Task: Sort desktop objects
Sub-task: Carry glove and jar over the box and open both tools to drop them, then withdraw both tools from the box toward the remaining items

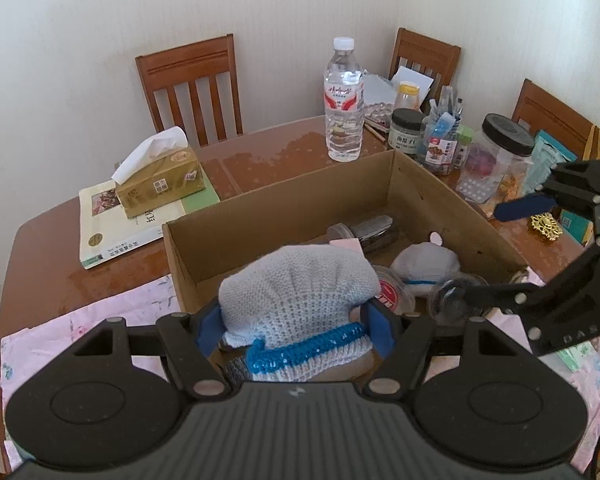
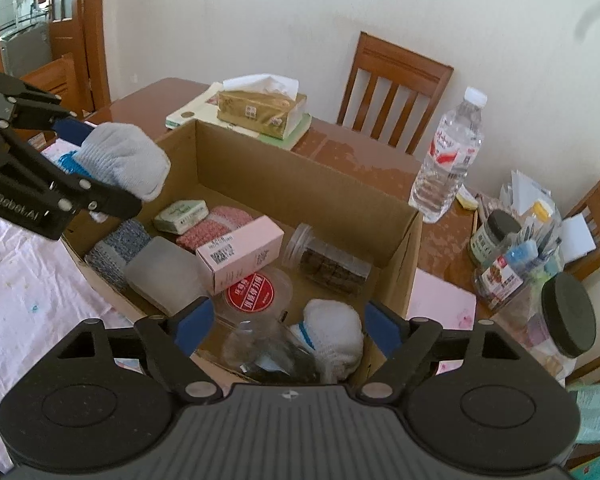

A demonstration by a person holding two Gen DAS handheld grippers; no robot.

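An open cardboard box sits mid-table and holds a pink carton, a red-lidded cup, a clear jar lying on its side, knitted pieces and a white knitted item. My left gripper is shut on a grey-white knitted sock with a blue band, held above the box's near-left rim. The right wrist view shows that sock in the left gripper. My right gripper is open with nothing held, over the box's near-right corner.
A water bottle stands behind the box. A tissue box rests on a book at the left. Jars and a pen holder crowd the right side, near a gold ornament. Pink cloth covers the near table. Wooden chairs ring the table.
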